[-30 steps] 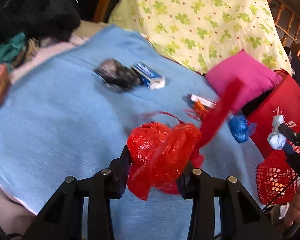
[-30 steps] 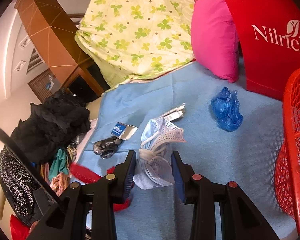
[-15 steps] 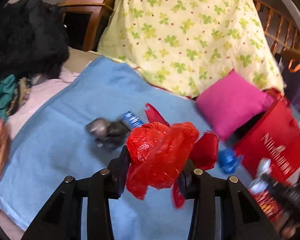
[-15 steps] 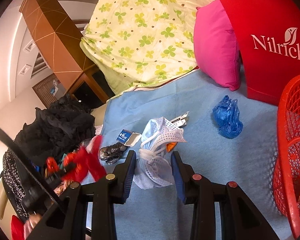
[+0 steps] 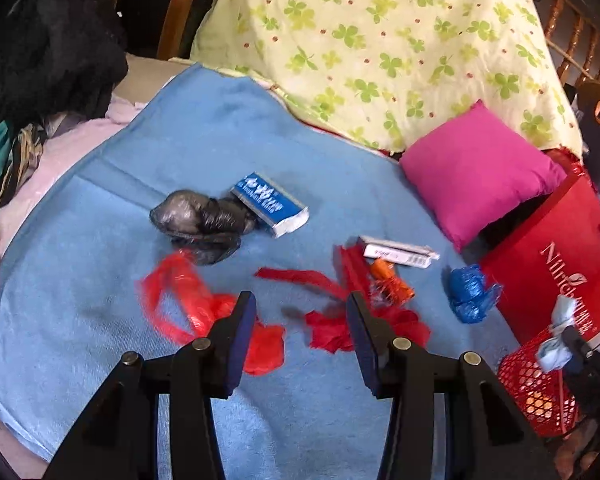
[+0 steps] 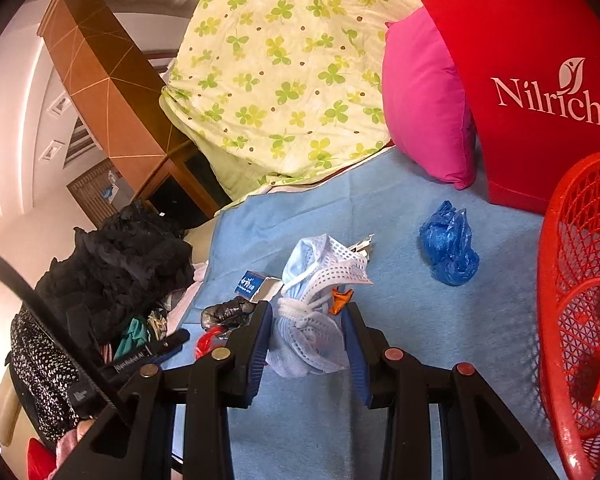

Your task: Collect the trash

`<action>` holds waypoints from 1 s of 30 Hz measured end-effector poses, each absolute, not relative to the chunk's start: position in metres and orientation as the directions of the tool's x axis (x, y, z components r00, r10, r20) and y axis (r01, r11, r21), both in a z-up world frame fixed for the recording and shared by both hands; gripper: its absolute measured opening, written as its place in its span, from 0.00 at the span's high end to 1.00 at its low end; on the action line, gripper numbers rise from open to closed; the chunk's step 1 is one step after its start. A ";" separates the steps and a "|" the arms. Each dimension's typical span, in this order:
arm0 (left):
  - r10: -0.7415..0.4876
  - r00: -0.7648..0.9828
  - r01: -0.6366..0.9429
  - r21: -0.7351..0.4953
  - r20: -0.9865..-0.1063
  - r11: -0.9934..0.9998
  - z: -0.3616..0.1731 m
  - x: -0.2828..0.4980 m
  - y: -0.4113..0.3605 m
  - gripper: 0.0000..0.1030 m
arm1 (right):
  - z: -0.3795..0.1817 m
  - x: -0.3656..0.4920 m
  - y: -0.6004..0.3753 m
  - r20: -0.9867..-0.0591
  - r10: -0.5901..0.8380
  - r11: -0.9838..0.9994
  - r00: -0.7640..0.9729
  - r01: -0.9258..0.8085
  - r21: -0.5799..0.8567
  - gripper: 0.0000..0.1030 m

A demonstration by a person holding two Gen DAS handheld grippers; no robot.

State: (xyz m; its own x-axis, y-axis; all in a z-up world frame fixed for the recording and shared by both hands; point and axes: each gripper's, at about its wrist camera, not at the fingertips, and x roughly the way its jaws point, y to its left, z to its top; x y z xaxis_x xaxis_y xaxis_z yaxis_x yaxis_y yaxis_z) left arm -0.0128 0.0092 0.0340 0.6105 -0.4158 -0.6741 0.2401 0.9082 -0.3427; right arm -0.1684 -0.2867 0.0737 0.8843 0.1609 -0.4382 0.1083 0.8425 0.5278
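Left gripper (image 5: 302,320) angled steeply downward, jaws standing apart with nothing pressed between the dark blue pads (image 5: 242,330), black finger arms spreading toward the lower corners of the left wrist view. Right gripper (image 6: 306,334) tilted down more gently, jaws drawn in and clamped on a pale blue and white mesh bundle (image 6: 310,332), pads pressing its two sides. Right gripper also glimpsed at the far right edge of the left wrist view.
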 end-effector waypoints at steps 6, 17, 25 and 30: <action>-0.331 0.616 0.128 -0.323 -0.715 0.938 0.013 -0.005 0.033 0.39 | 0.072 -0.169 -0.286 -0.446 0.161 0.841 0.880 0.114 0.529 0.63; -0.350 0.537 0.061 -0.379 -0.767 0.924 -0.024 0.014 0.020 0.30 | 0.069 -0.160 -0.276 -0.467 0.167 0.857 0.868 0.107 0.504 0.63; -0.298 0.553 0.087 -0.302 -0.778 0.949 -0.041 0.019 -0.003 0.45 | 0.067 -0.160 -0.284 -0.473 0.159 0.851 0.867 0.123 0.511 0.63; -0.281 0.596 0.123 -0.260 -0.752 0.958 -0.021 0.005 -0.002 0.48 | 0.071 -0.163 -0.287 -0.453 0.158 0.845 0.877 0.117 0.522 0.63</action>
